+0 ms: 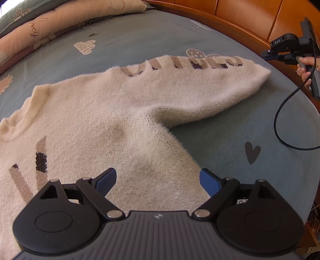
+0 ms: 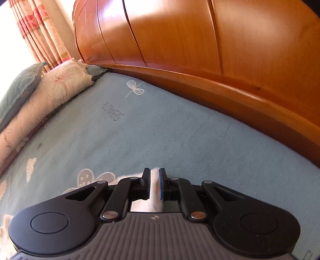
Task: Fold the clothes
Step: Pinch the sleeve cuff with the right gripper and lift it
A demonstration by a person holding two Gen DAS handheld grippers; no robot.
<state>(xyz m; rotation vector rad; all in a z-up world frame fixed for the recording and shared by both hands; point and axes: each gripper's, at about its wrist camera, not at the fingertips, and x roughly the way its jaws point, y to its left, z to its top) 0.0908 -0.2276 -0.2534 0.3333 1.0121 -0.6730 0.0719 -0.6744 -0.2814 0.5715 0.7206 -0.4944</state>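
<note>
**A:** Blue-grey sheet point(image 1: 140, 40) with printed hearts and flowers, pillows point(image 1: 60, 18) far left, wooden headboard point(image 2: 200, 40) far right. Where's the sweater?

**B:** Cream and fuzzy, the sweater point(image 1: 90, 120) lies flat on the sheet, filling the near left of the left view. Its collar is at the left, its body runs under the left claw point(image 1: 158, 181), and one sleeve point(image 1: 200, 88) stretches off to the far right.

**A:** And that claw?

**B:** Jaws wide apart, blue pads point(image 1: 108, 180) hovering over the body near its right edge. Nothing sits between them but the knit below; I can't tell whether the tips touch it.

**A:** The right claw?

**B:** The right claw point(image 2: 154, 184) is clamped on a strip of white fuzzy fabric, pinched tight between the pads. In the left view its rear and the hand point(image 1: 306, 70) holding it show at the far right, just past the sleeve's end, with a black cable point(image 1: 280, 120) looping down across the sheet.

**A:** What's hard to make out?

**B:** The sweater's hem is cut off at the left view's near edge, and the claw's body hides part of it. The brown lettering on the sleeve is unreadable. The right view shows only that pinched strip and a cream scrap at its near left corner.

**A:** Anything only the right view gives?

**B:** Curtains point(image 2: 40, 30) at its far left, and the grip itself.
</note>
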